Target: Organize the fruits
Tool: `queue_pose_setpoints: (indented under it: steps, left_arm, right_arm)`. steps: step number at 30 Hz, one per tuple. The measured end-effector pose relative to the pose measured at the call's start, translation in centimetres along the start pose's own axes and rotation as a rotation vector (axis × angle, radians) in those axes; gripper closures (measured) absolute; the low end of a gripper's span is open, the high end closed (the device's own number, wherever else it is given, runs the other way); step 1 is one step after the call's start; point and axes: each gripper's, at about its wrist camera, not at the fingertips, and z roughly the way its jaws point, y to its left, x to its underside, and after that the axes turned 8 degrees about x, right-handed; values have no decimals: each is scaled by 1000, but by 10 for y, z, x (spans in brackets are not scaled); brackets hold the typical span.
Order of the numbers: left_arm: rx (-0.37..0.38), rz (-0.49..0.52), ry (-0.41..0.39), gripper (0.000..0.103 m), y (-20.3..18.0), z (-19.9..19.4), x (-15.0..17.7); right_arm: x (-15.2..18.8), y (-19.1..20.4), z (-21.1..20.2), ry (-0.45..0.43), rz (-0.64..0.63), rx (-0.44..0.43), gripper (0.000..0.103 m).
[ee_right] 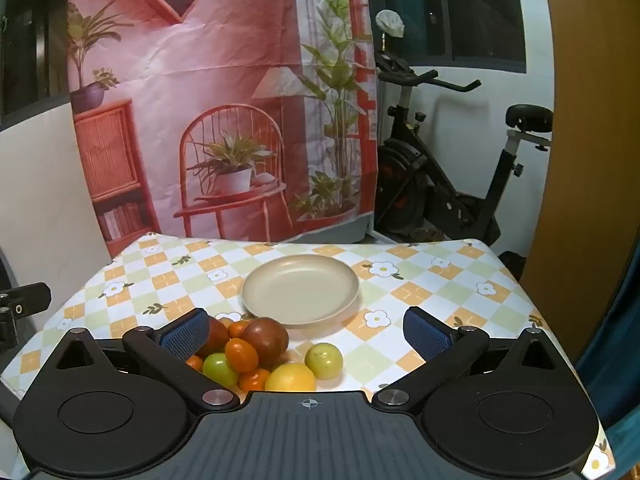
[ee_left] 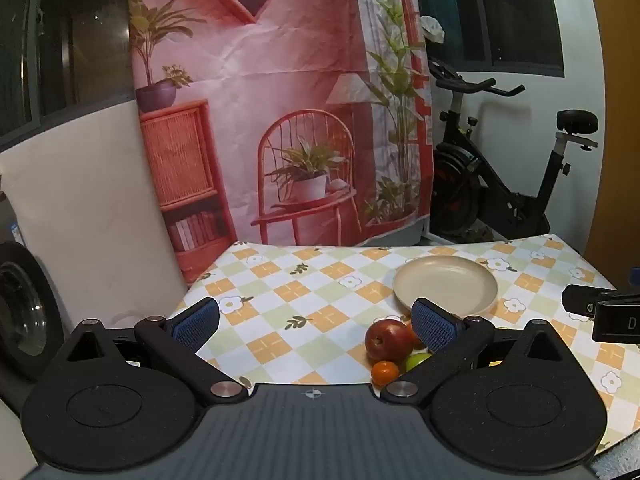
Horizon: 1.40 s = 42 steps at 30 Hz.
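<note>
- On the tabletop (ee_right: pixel 440 280), which has a checked cloth with little flowers, there's a loose pile of fruit near the front edge and a beige plate (ee_right: pixel 300 290) just behind it, nothing on it.
- Far left of the right wrist view: the left gripper (ee_left: pixel 316 326) pokes in at the edge. In its own view its jaws are spread wide with nothing between them, hovering over bare cloth.
- Left wrist view, next along: a red apple (ee_left: pixel 388 339) sits just inside the right-hand pad, with a small orange (ee_left: pixel 385 372) in front of it and a green fruit (ee_left: pixel 418 360) partly hidden behind the finger.
- Right wrist view: the pile starts at the left pad. A dark red fruit (ee_right: pixel 266 338) is on top, a mandarin (ee_right: pixel 241 355) leans on it, and a green one (ee_right: pixel 219 369) is below.
- Then a yellow fruit (ee_right: pixel 291 377) at the front, touching a second green fruit (ee_right: pixel 324 361) that sits a bit apart from the heap.
- The right gripper (ee_right: pixel 308 334) also has its jaws fully apart, gripping nothing; most of the pile lies between and below them.
- Behind it all: a pink printed backdrop (ee_right: pixel 224 100), and an exercise bike (ee_right: pixel 452 184) off to the right.
</note>
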Motion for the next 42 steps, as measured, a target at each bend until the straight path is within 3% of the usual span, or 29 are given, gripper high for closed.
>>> queue_pose_setpoints:
  steps: [42]
  left_arm:
    - [-25, 12, -38, 0, -2, -7, 0]
  right_arm:
    - [3, 4, 0, 3, -15, 11, 0]
